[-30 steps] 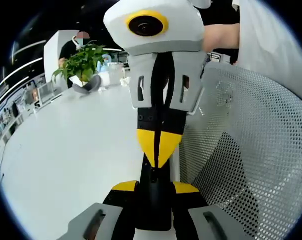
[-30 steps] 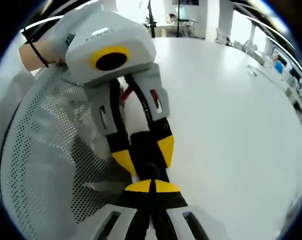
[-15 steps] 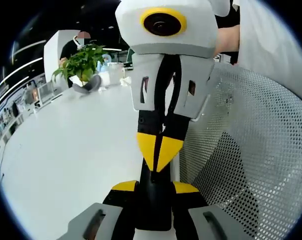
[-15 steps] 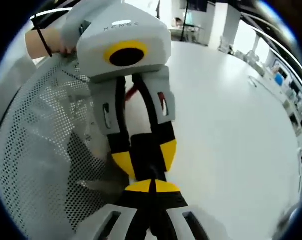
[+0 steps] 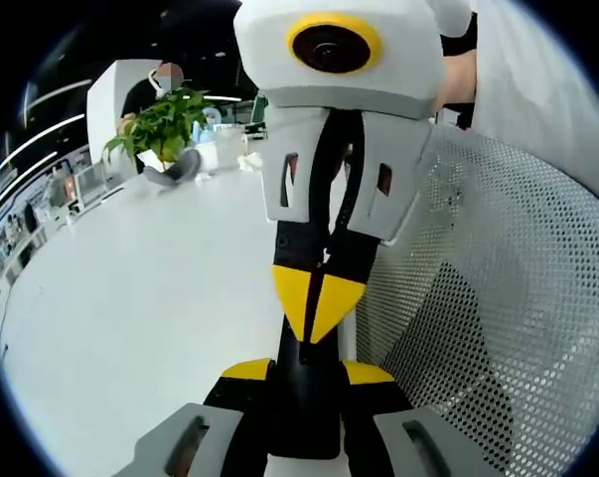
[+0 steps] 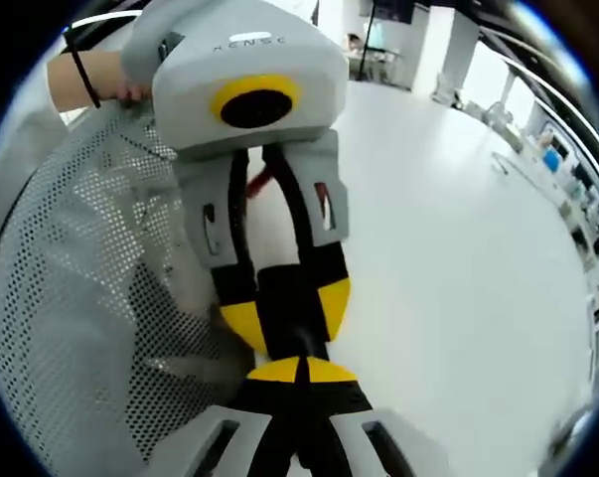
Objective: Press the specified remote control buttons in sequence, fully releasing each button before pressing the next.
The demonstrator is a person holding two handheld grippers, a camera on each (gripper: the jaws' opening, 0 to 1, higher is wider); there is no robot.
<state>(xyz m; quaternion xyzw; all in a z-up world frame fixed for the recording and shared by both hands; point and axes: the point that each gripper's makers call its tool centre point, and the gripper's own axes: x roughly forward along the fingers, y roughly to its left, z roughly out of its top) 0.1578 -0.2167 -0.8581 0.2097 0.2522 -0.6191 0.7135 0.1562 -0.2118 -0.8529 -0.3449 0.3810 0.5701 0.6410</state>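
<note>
We've got the left gripper (image 5: 304, 373) clamped on the black remote (image 5: 304, 422), steadying it over the white table (image 5: 140, 298) | right gripper (image 5: 317, 303) pinched closed into one pointed tip, touching the remote | we judge a button press.

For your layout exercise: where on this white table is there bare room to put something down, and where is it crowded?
Bare: the white table between the potted plant and the mesh basket; likewise its wide stretch right of the claws in the right gripper view. Crowded: beside the basket, where the left claw and right claw meet over the black remote.
</note>
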